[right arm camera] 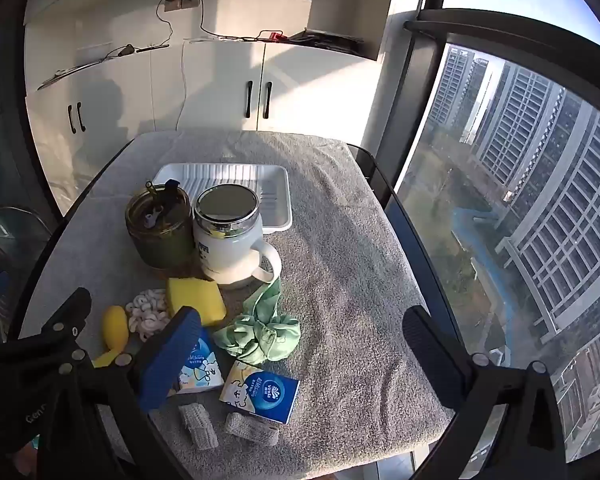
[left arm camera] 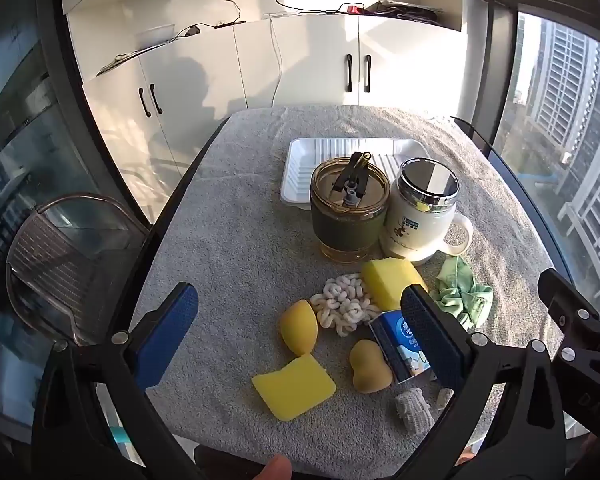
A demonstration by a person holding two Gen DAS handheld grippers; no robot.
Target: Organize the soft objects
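Soft objects lie on the grey towel: two yellow sponges (left arm camera: 293,386) (left arm camera: 392,283), two yellow makeup sponges (left arm camera: 299,327) (left arm camera: 369,366), a white braided scrunchie (left arm camera: 346,303), a green cloth (right arm camera: 266,330), two tissue packs (right arm camera: 260,392) (right arm camera: 198,364) and two grey knitted pieces (right arm camera: 198,426) (right arm camera: 252,428). A white tray (left arm camera: 300,172) sits at the back. My left gripper (left arm camera: 300,336) is open and empty above the sponges. My right gripper (right arm camera: 300,352) is open and empty above the tissue packs and green cloth.
A green glass cup with lid (left arm camera: 349,210) and a white lidded mug (left arm camera: 420,216) stand in front of the tray. A chair (left arm camera: 64,256) is left of the table. White cabinets (left arm camera: 260,64) are behind; a window (right arm camera: 520,200) is on the right.
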